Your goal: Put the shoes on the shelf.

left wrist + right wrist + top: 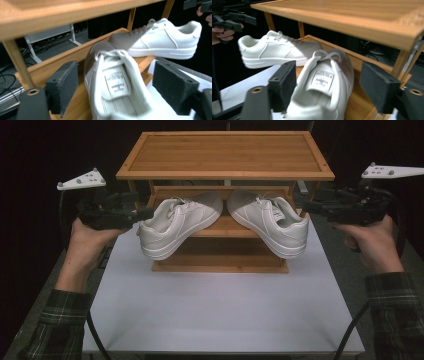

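Two-tier bamboo shoe rack with raised rims standing at the far end of a pale grey rectangular surface. Two white leather lace-up sneakers on the lower shelf, toes nearly meeting at the centre, heels jutting out over the shelf's front corners. Left white sneaker angled with heel toward the left tongs; right white sneaker mirrored, heel toward the right tongs.

Left tongs spread wide apart, black foam pads flanking the left sneaker's heel opening, not touching it; tongue label facing the camera. Right tongs likewise wide apart, pads either side of the right sneaker, clear of its sides. Each held in a hand emerging from a plaid sleeve.
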Tool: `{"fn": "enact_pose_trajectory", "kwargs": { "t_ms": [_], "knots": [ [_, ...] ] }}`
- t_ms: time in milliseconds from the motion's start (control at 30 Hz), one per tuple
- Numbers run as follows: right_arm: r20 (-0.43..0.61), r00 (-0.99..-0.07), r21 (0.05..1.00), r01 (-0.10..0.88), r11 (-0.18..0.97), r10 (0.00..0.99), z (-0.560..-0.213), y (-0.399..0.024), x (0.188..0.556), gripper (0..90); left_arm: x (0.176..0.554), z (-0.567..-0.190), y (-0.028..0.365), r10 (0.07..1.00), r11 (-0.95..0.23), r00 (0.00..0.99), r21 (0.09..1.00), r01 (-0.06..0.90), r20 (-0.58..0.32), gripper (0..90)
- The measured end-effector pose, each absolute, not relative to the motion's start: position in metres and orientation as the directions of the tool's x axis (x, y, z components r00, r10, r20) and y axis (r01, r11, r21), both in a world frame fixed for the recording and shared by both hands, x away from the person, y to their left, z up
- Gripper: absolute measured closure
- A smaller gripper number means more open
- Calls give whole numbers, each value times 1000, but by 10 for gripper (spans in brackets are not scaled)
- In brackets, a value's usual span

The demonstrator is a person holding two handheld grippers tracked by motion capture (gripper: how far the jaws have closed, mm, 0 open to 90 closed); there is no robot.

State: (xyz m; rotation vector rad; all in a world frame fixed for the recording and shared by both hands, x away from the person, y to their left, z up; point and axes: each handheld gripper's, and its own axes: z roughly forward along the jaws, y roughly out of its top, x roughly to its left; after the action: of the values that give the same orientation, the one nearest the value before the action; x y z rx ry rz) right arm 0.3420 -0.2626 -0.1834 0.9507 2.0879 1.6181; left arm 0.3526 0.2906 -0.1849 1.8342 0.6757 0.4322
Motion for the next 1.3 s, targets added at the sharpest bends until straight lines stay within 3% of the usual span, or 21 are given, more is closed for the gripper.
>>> {"fn": "enact_pose_trajectory", "kwargs": {
  "t_ms": [200, 400, 767, 1300],
  "knots": [
    [151, -726, 935, 326, 142, 671, -203, -273, 330, 190, 344, -202, 304, 610, -248, 791, 938, 241, -42, 142],
    [170, -729, 923, 354, 153, 663, -228, -277, 326, 156, 343, -226, 308, 594, -265, 803, 928, 260, -55, 24],
    [192, -754, 898, 393, 199, 628, -279, -266, 325, 123, 348, -281, 298, 544, -287, 835, 917, 278, -83, 24],
    [128, -751, 891, 374, 257, 648, -284, -241, 326, 105, 349, -287, 288, 537, -272, 840, 927, 259, -78, 64]
  ]
}}
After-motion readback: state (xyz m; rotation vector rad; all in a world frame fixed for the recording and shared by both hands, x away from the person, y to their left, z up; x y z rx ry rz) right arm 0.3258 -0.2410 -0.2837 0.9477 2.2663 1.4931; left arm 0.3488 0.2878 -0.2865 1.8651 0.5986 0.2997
